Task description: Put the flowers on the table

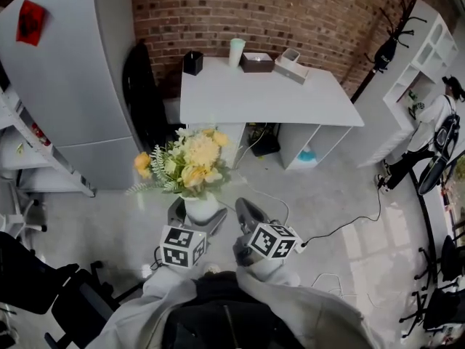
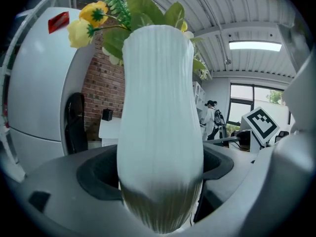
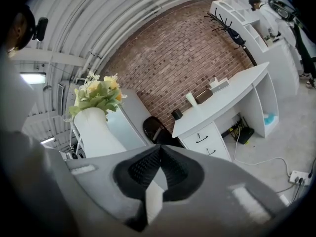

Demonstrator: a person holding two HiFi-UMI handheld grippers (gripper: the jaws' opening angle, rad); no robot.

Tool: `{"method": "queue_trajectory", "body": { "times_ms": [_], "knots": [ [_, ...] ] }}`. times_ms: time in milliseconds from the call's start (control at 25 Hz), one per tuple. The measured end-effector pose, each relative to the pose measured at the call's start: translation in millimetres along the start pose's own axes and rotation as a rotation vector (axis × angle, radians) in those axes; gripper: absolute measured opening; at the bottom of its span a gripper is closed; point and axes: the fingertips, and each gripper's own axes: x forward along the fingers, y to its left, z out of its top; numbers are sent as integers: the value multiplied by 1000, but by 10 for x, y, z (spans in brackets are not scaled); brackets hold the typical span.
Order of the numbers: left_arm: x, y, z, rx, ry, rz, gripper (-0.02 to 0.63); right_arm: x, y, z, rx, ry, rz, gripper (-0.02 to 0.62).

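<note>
clamped in the left gripper [image 1: 196, 218] at lower centre of the head view: a white ribbed vase [image 2: 160, 132], narrow at the neck, swelling below, filled with yellow and cream flowers [image 1: 190, 162] and green leaves. held above the grey floor [image 1: 327, 195], well apart from the white table [image 1: 290, 100] at upper centre. right gripper [image 3: 159, 169] pinched together on nothing, just beside the vase.

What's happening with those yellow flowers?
A person is carrying them. The left gripper is clamped on a white ribbed vase holding the yellow flowers, up off the floor. The right gripper is shut and empty, beside the vase. The white table by the brick wall is ahead, some way off, so the flowers aren't on it yet.
</note>
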Motion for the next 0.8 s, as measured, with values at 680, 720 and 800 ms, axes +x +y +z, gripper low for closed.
{"method": "queue_trajectory", "body": {
  "times_ms": [680,720,800],
  "knots": [
    [329,79,-20,21,47,10,457,195,-370,84,82,40,2,0],
    [368,108,-15,26,50,8,457,232,-376,84,83,42,5,-2],
    [459,173,3,34,55,3,457,315,-397,106,83,39,5,0]
  ]
}}
